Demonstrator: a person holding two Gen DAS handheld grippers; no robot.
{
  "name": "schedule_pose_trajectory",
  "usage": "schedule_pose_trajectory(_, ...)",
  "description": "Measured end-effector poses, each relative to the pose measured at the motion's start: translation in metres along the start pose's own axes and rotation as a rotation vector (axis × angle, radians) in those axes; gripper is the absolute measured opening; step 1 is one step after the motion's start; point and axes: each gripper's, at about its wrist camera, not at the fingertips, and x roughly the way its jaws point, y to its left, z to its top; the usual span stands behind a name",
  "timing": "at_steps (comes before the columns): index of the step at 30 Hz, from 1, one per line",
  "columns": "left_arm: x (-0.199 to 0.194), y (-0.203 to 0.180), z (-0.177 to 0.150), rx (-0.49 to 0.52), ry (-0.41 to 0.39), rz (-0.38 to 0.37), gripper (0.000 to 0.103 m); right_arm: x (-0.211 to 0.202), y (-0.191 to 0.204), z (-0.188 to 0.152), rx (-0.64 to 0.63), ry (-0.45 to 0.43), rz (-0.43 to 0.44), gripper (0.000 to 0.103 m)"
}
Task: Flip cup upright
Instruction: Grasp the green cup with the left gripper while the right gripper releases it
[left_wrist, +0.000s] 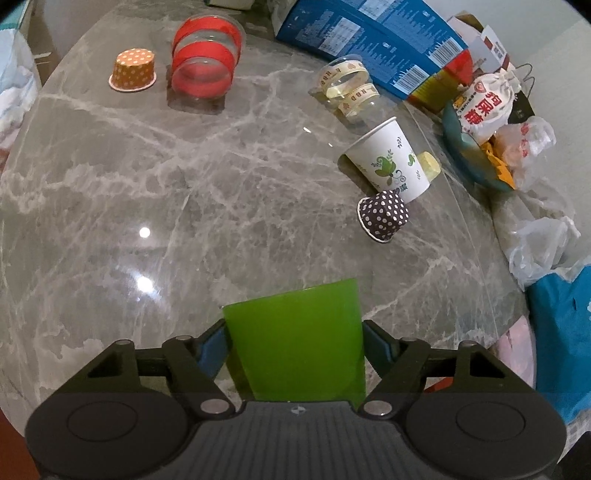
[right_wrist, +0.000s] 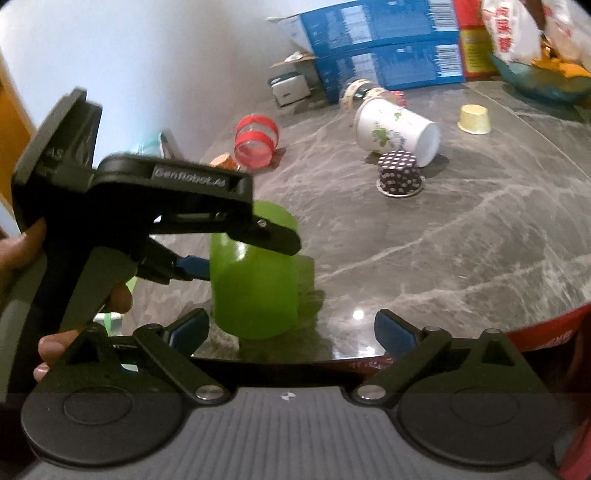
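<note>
A green plastic cup (left_wrist: 295, 343) sits between the fingers of my left gripper (left_wrist: 293, 341), which is shut on its sides. In the right wrist view the green cup (right_wrist: 255, 288) stands on the marble table near its front edge, wider end down, with the left gripper (right_wrist: 236, 251) clamped on it from the left. My right gripper (right_wrist: 291, 330) is open and empty, just in front of the cup and to its right.
On the grey marble table (left_wrist: 166, 192) lie a white leaf-print paper cup (left_wrist: 391, 158) on its side, a dark polka-dot cup (left_wrist: 384, 216), an orange dotted cup (left_wrist: 133, 70), a red-striped clear cup (left_wrist: 205, 62) and a ribbon-wrapped clear cup (left_wrist: 349, 86). Blue boxes (left_wrist: 369, 37) and a bowl of bags (left_wrist: 476, 147) stand behind.
</note>
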Motion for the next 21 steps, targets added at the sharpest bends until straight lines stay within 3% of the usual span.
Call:
schedule_pose_trajectory(6, -0.007, -0.002, 0.004, 0.058, -0.04, -0.001, 0.077, -0.017, -0.01, 0.0, 0.052, -0.089, 0.015, 0.1)
schedule_pose_trajectory(11, -0.009, 0.006, 0.01, 0.073, -0.042, -0.047, 0.077, -0.024, -0.019, -0.001, 0.151, -0.174, 0.039, 0.101)
schedule_pose_trajectory(21, -0.026, 0.015, 0.026, 0.132, -0.101, -0.16, 0.076, -0.025, -0.018, 0.004, 0.17, -0.223, 0.001, 0.101)
